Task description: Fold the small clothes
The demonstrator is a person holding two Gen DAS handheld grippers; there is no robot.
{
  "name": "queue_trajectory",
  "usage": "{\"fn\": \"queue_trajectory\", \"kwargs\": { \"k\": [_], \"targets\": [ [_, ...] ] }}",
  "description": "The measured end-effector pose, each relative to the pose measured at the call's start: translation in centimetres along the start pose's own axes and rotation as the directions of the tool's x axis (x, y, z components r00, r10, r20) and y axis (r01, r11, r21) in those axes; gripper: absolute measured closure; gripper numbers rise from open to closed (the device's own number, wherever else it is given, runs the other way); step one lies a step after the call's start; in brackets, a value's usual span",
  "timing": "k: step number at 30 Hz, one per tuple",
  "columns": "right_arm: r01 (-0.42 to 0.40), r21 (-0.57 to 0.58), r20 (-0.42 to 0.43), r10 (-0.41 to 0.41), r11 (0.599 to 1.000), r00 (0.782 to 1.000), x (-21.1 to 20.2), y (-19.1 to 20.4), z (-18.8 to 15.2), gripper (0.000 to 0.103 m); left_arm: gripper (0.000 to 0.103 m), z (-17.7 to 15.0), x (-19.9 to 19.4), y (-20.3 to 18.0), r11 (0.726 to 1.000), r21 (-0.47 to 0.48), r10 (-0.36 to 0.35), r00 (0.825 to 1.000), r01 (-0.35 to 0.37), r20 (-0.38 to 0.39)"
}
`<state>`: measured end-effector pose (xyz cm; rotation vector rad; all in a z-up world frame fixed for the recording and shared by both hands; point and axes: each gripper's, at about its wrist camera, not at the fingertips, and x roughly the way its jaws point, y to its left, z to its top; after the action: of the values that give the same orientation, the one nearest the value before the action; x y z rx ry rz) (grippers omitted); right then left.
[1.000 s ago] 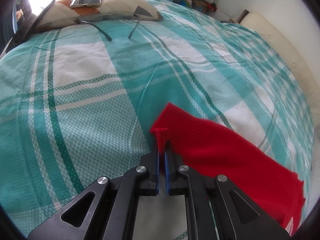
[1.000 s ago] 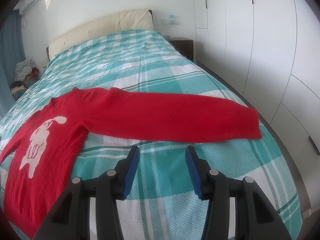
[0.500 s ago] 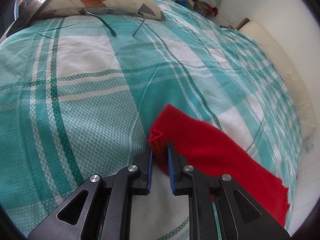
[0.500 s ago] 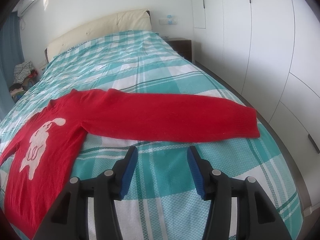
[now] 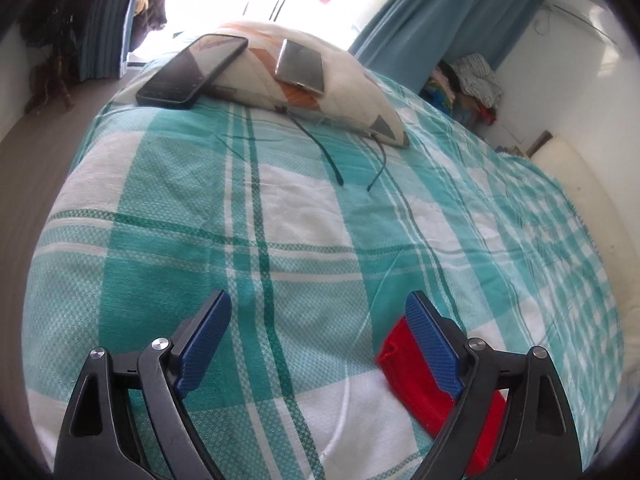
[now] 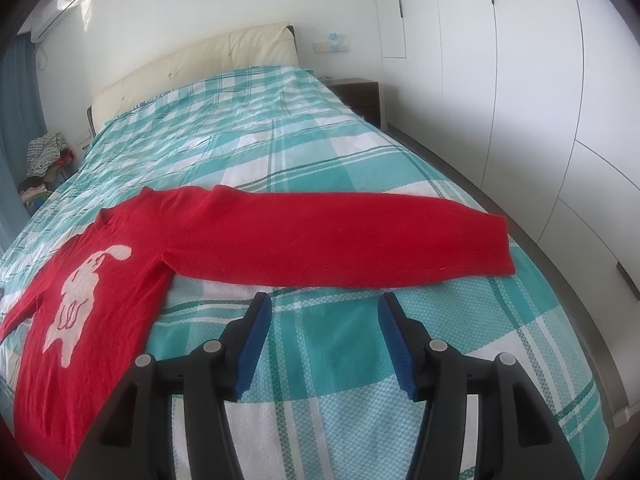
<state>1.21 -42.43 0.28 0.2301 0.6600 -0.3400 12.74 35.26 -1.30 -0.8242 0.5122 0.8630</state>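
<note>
Red sweater (image 6: 168, 248) lay flat on the checked bedspread (image 6: 320, 360), one sleeve (image 6: 360, 236) outstretched; left gripper (image 5: 318, 320) and right gripper (image 6: 324, 312) both gaped, holding nothing.

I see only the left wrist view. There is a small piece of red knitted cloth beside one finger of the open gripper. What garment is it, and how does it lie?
Observer: It is a red knitted sweater with a white animal figure on the chest. It lies flat on the green and white checked bedspread.
Operator: Is the other sleeve folded in?
Observer: No. That long red sleeve lies stretched out straight across the bed, and its cuff points to the white wardrobe.
Operator: What does the right gripper do?
Observer: The right gripper is open and holds nothing. Its fingertips are just short of the sleeve's near edge.
</note>
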Motion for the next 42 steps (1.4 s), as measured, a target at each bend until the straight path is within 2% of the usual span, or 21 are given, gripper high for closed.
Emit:
{"fn": "queue_trajectory", "kwargs": {
  "k": [4,7,11,16,23,31,33,36,42],
  "targets": [
    [0.003,-0.003,-0.001,-0.003,1.0,1.0,0.0,0.0,0.0,0.047,0.012,-1.1,-1.2,-2.2,0.992,0.099,-0.081,0.997,0.082,-0.011],
    [0.007,-0.007,-0.002,-0.007,1.0,1.0,0.1,0.0,0.0,0.046,0.01,-2.5,-3.0,-4.1,0.963,0.217,-0.158,0.987,0.157,-0.015],
    [0.011,-0.015,0.002,-0.011,1.0,1.0,0.0,0.3,-0.2,0.044,0.007,-4.9,-4.9,-6.3,0.896,0.361,-0.254,0.966,0.257,-0.055],
    [0.01,-0.021,0.005,-0.01,1.0,1.0,0.0,0.4,-0.2,0.043,0.007,-8.1,-6.2,-8.3,0.81,0.482,-0.31,0.942,0.332,-0.127],
    [0.003,0.012,0.006,-0.003,1.0,1.0,-0.1,-0.2,-0.2,0.041,0.007,-10.7,-7.8,-10.3,0.704,0.601,-0.36,0.92,0.379,-0.157],
    [0.001,0.044,0.002,-0.001,0.999,1.0,0.1,-0.7,-0.2,0.041,0.007,-12.8,-8.1,-11.6,0.615,0.669,-0.368,0.902,0.417,-0.224],
    [0.0,0.043,0.001,0.0,0.999,1.0,0.1,-0.7,-0.2,0.041,0.007,-13.2,-8.1,-11.7,0.601,0.68,-0.365,0.901,0.42,-0.234],
    [0.0,0.037,0.0,0.0,0.999,1.0,0.2,-0.7,-0.2,0.041,0.007,-13.4,-8.1,-11.8,0.596,0.684,-0.36,0.901,0.421,-0.241],
    [0.0,0.036,0.002,0.0,0.999,1.0,0.2,-0.6,-0.2,0.04,0.007,-13.2,-7.7,-11.5,0.613,0.666,-0.352,0.901,0.426,-0.252]
  ]
}}
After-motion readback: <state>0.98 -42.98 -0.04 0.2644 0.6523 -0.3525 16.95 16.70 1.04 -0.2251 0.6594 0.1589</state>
